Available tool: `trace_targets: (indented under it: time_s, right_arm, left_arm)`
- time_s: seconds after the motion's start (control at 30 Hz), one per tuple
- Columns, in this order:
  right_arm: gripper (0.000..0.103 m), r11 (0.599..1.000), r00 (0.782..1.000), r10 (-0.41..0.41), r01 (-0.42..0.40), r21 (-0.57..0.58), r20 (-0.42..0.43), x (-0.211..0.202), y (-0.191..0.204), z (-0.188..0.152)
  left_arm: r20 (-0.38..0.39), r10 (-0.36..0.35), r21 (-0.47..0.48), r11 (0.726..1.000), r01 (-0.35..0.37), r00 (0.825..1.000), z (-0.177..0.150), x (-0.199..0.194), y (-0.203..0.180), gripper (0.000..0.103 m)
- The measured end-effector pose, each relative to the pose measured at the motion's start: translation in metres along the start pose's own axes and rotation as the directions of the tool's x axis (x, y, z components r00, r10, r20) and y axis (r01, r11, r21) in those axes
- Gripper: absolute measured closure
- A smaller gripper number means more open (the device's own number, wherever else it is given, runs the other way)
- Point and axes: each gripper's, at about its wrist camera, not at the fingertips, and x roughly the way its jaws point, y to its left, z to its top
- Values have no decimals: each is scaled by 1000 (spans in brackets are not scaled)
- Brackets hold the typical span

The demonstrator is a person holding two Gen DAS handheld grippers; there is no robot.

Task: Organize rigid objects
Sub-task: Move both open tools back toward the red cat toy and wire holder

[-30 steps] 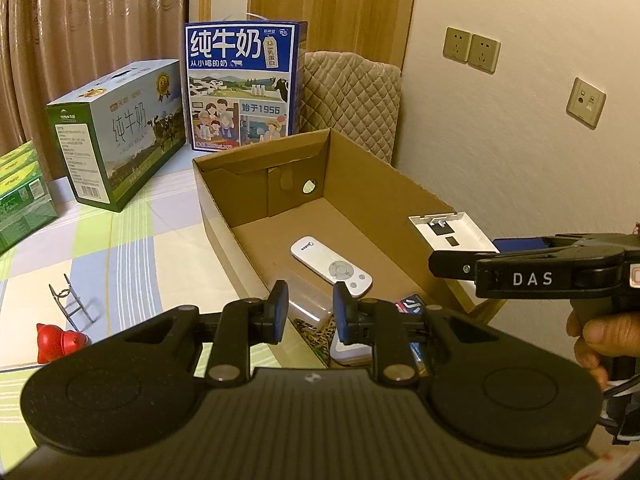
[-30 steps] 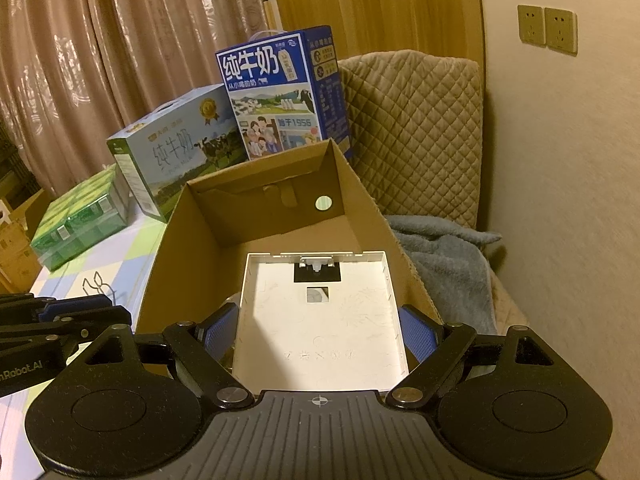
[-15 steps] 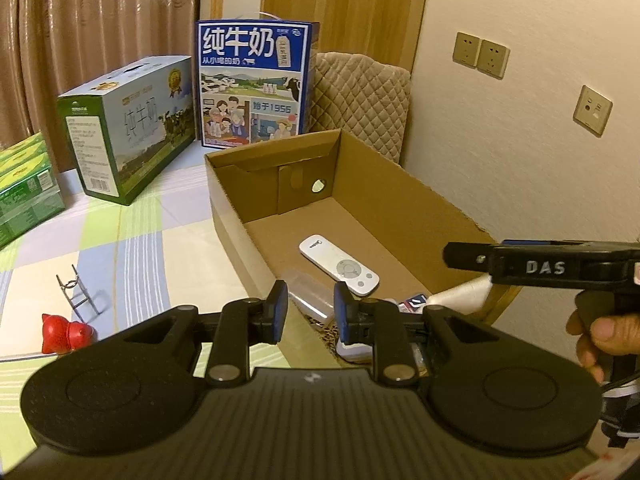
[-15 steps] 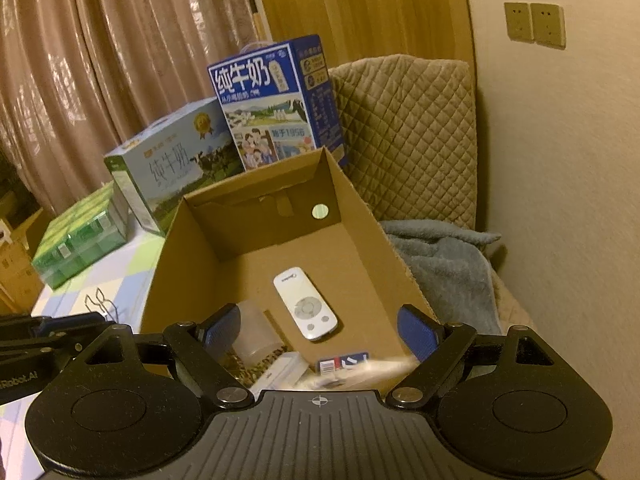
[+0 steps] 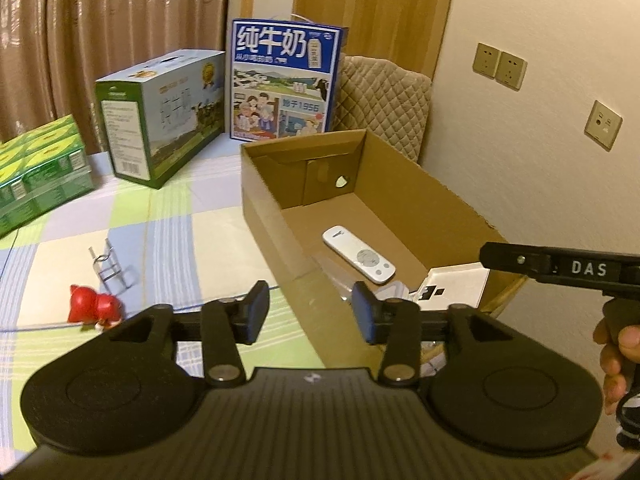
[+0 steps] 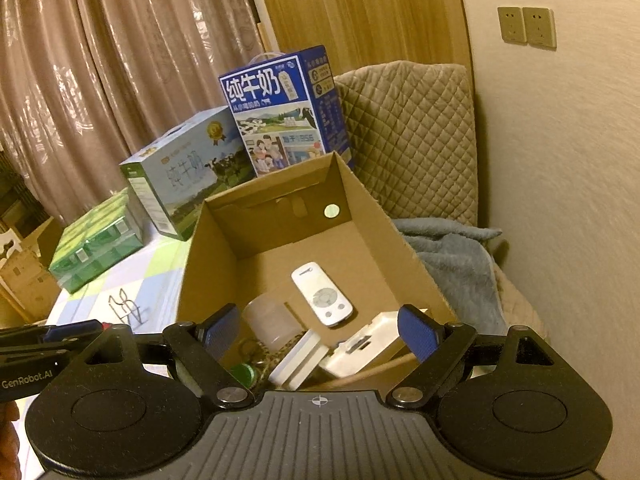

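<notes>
left gripper (image 5: 306, 312) over the near edge of the cardboard box (image 5: 452, 208), jaws opening, nothing between them; only the box wall and tablecloth show through the gap. right gripper (image 6: 320, 334) spread wide and empty, hanging above the box's near end.

inside the box: white remote control (image 6: 322, 300) flat on the floor near the middle; a clear plastic jar (image 6: 272, 322) lying beside it towards the near left corner; a white square panel (image 6: 366, 350) tipped against the near right wall, one edge raised, so probably just let go rather than set flat. a smaller white block (image 6: 298, 364) leans next to it, and a green cap (image 6: 242, 374) sits low in the corner, partly hidden by the gripper body.

outside the box, on the checked tablecloth (image 5: 120, 220): a red figurine (image 5: 94, 306) and a small wire stand (image 5: 110, 268), close together, well apart from the box. my guess is these are the rigid things not yet collected; the left gripper's widening jaws fit a reach that way.

milk cartons (image 5: 284, 84) stand at the back; they look like backdrop rather than items to sort.

risk: the tilted panel may slide onto the remote.
</notes>
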Motion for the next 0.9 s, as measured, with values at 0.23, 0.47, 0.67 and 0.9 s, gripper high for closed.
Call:
trace_targets:
  time_s: [0.23, 0.47, 0.67, 0.9]
  right_arm:
    - [20, 1000, 1000, 5, -5, 4, 4, -19, 14, -6]
    - [20, 999, 999, 28, -28, -25, 16, -41, 36, -10]
    - [20, 997, 998, 64, -63, -48, 19, -55, 62, -19]
    - [20, 991, 994, 107, -107, -81, -9, -59, 92, -38]
  left_arm:
    - [15, 23, -27, 999, -23, 1000, -9, -24, 14, 34]
    - [42, 55, -41, 998, -53, 998, -21, -51, 30, 14]
    - [48, 91, -70, 994, -87, 995, -40, -79, 51, 8]
    - [56, 165, -97, 982, -159, 985, -58, -111, 85, 6]
